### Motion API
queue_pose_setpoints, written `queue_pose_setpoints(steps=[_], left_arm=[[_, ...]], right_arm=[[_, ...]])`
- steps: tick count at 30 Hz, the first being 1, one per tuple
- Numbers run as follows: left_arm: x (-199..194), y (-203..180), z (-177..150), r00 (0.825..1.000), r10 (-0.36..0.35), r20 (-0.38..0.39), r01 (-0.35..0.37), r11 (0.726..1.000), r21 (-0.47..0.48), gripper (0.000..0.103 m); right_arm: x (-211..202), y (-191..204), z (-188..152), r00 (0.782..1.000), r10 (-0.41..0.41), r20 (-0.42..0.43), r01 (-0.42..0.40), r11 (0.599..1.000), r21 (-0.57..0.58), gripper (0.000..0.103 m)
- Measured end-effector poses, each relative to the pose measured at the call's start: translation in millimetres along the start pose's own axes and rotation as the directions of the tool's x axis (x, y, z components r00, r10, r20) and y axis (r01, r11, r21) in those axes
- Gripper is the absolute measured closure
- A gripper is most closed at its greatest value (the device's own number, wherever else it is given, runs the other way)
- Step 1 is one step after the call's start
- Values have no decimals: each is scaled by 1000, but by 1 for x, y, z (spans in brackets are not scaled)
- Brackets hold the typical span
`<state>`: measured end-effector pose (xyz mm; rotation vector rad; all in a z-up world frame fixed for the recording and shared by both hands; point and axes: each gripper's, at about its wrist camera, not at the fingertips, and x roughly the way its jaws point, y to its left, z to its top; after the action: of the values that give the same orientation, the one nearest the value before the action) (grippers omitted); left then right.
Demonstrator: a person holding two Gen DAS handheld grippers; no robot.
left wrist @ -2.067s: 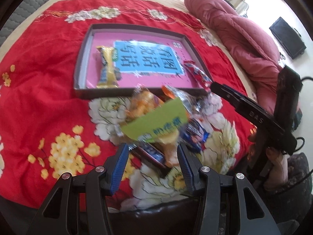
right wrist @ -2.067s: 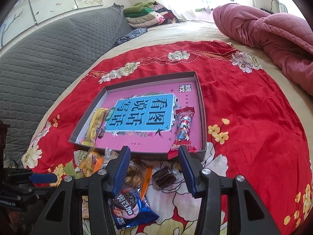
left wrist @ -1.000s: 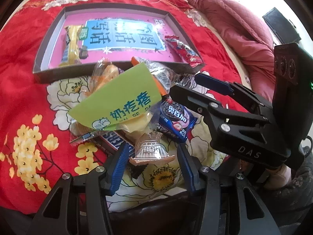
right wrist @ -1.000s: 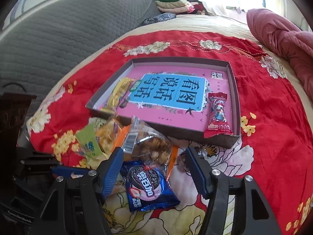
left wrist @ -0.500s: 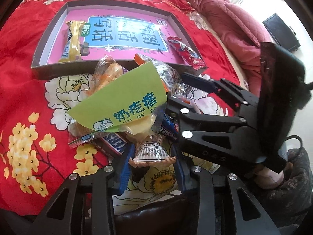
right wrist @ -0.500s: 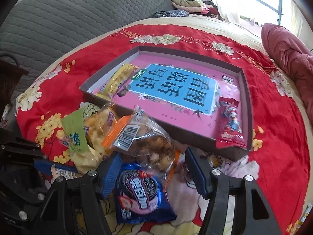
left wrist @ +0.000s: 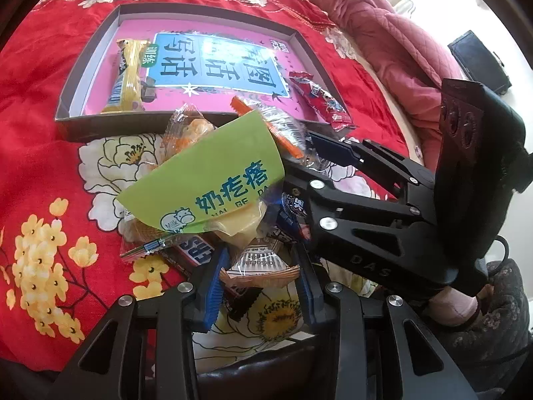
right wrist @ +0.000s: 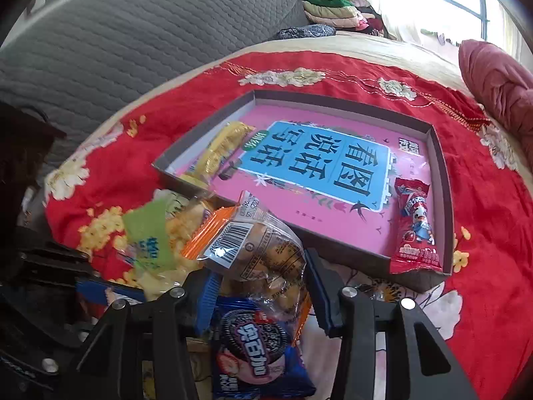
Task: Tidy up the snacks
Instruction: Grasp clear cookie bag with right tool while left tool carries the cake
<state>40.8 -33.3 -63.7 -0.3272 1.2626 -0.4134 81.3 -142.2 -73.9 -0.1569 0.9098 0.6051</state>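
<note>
A big red flower blanket [right wrist: 493, 220] covers the bed, w/ a grey quilted headboard [right wrist: 140, 43] behind it & a pink quilt [left wrist: 383, 33] bunched up at one side

On the blanket sits a wide flat box [right wrist: 444, 180] w/ a pink bottom & a big blue label. Inside it, a yellow snack bar [left wrist: 130, 76] lies along one side & a red candy pack [right wrist: 414, 226] lies along the other side, its end poking over the front wall

Just in front of the box is a messy pile of snacks. A green-topped bag [left wrist: 206, 186] sits highest on the pile. Beside it is a clear bag of brown cakes [right wrist: 263, 253] w/ an orange edge & a barcode. A blue cookie pack [right wrist: 256, 343] lies under that, nearest the edge of the bed. A dark choc bar [left wrist: 196, 253] peeks out from under the green-topped bag

The right gripper [right wrist: 260, 286] has its blue pads on both sides of the bag of brown cakes, closed in on it, pads touching the wrapper

The left gripper [left wrist: 260, 278] is low at the front of the pile. Its pads squeeze a small clear jelly cup [left wrist: 260, 266] w/ an orange rim. The two grippers are v. close, right one just beside the left
</note>
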Motion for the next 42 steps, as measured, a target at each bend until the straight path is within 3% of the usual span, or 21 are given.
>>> queue_pose_setpoints(steps=[17,32,42], left_arm=[[-50,-1,-3,995,-6,97,6,1000,-2,64],[-86,-5,25,976,10,218,-8,1000,-12,64],[-85,2,52,963,28,268,-17,999,-43,64]], right_arm=[[-46,-34,8,984,92,155,-122,972,199,55],[-58,-42,14,970,102,221,-153,962,228,55],[-59,-45,16,966,99,238,-156,959,236,55]])
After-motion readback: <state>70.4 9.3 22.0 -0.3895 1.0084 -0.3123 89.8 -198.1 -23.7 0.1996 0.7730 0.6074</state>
